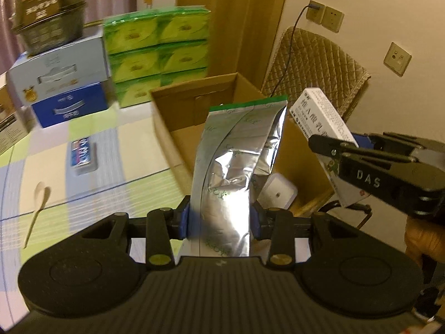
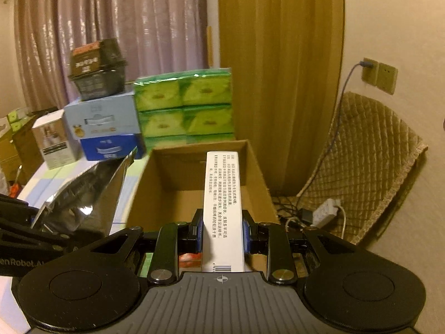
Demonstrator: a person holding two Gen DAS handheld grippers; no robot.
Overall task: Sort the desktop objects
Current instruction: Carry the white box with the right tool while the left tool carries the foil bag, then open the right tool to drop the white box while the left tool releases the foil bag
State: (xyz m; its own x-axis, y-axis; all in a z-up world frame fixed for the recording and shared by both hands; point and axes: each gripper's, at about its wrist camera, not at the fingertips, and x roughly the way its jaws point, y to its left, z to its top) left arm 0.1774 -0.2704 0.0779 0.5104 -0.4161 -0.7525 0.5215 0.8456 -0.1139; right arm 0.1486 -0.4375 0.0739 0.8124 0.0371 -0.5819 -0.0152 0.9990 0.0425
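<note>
Two grippers, each loaded. Left gripper (image 1: 221, 220) clamped on a silver foil pouch (image 1: 236, 161), blue pads pressed against both sides, pouch standing upright with its green-edged top above the near rim of the open cardboard box (image 1: 178, 94). Right gripper (image 2: 222, 232) clamped on a slim white medicine carton (image 2: 222, 194), printed face up, barcode end toward the camera, far end reaching out over the box (image 2: 194, 183) interior. Seen from the left wrist view, same carton (image 1: 319, 119) tilted just right of the box, pinched in the black fingers of the right gripper (image 1: 336, 153).

Inside the box, at its near right corner, a small white square item (image 1: 276, 193) lying flat. Left of the box on the checked tablecloth (image 1: 83, 172): a small flat tin with a blue and red label (image 1: 83, 157), and farther left a pale spoon (image 1: 37, 211). Behind the box, touching its far left corner, a stack of green tissue packs (image 1: 158, 53). Left of that stack, a light blue carton (image 1: 61, 64) resting on a dark blue one (image 1: 71, 107), topped by a black instant-food bowl (image 1: 48, 14). Right of the box, a chair with a quilted tan cover (image 1: 314, 66), with wall sockets (image 1: 325, 15) above it.
</note>
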